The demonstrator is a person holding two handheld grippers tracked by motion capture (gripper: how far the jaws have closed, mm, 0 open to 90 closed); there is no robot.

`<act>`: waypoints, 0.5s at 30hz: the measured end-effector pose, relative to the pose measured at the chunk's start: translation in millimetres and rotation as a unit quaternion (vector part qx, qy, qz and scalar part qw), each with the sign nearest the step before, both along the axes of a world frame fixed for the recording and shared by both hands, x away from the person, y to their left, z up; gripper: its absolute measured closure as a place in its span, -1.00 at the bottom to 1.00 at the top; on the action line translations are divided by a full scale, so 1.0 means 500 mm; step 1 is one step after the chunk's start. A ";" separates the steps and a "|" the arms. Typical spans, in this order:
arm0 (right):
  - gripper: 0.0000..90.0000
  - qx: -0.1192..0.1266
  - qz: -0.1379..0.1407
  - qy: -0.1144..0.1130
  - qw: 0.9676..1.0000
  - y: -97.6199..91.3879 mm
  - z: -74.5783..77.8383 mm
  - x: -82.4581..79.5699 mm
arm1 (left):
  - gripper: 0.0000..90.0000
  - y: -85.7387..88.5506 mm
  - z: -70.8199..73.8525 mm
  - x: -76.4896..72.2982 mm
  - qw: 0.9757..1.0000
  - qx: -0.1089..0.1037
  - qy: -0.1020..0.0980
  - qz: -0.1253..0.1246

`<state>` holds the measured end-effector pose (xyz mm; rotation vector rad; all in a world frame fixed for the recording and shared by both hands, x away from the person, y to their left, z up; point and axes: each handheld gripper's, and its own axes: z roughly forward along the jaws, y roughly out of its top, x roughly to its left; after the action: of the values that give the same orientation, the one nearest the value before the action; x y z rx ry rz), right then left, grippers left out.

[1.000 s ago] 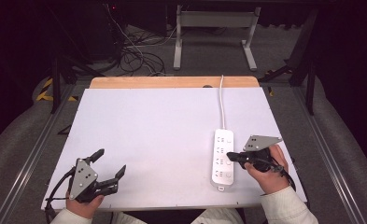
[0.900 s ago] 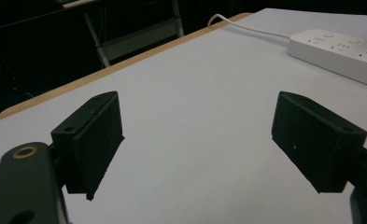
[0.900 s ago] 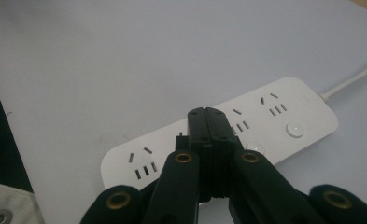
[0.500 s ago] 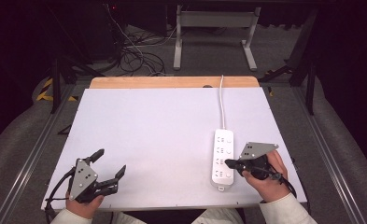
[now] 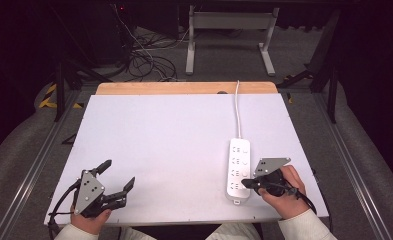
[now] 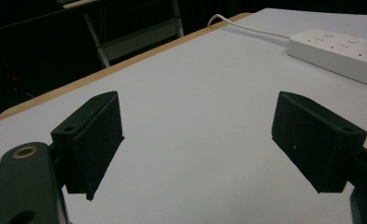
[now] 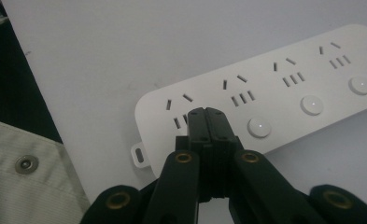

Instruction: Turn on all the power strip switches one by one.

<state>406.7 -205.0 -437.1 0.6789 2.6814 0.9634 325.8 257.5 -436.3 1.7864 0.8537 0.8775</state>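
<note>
One white plastic power strip (image 5: 238,169) with four socket groups and four round buttons, at four o'clock on the white table (image 5: 174,145), right gripper (image 5: 246,184) pinched closed over its nearest socket, left gripper (image 5: 118,180) at seven o'clock, spread wide, empty.

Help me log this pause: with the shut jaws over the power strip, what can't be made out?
- Contact: in the right gripper view the right gripper covers the nearest switch of the power strip, so pressing or hovering is unclear.
- Cord: in the high view its far end passes the table edge.
- Switch states: too small in the high view.
</note>
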 end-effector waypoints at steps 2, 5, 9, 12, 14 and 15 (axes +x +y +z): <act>1.00 -0.003 0.000 0.004 1.000 0.000 -0.003 0.001 | -0.63 0.000 0.000 0.000 1.000 0.002 -0.001 0.000; 1.00 -0.004 0.002 0.012 1.000 0.000 -0.008 0.002 | -0.63 0.001 0.000 0.000 1.000 0.003 0.000 -0.001; 1.00 -0.008 0.001 0.015 1.000 0.001 -0.011 0.003 | -0.63 0.001 0.000 0.000 1.000 0.003 -0.001 0.000; 1.00 -0.007 0.005 0.015 1.000 0.002 -0.013 0.003 | -0.63 0.000 0.000 0.001 1.000 0.003 0.001 0.000; 1.00 -0.007 0.005 0.015 1.000 0.003 -0.015 0.003 | -0.63 -0.001 -0.001 0.001 1.000 -0.001 0.003 -0.001; 1.00 -0.008 0.005 0.016 1.000 0.003 -0.016 0.003 | -0.63 -0.001 -0.001 0.001 1.000 -0.001 0.003 -0.001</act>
<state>408.3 -203.2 -445.1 0.6830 2.7197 0.9394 326.3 257.0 -436.7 1.7886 0.8562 0.8717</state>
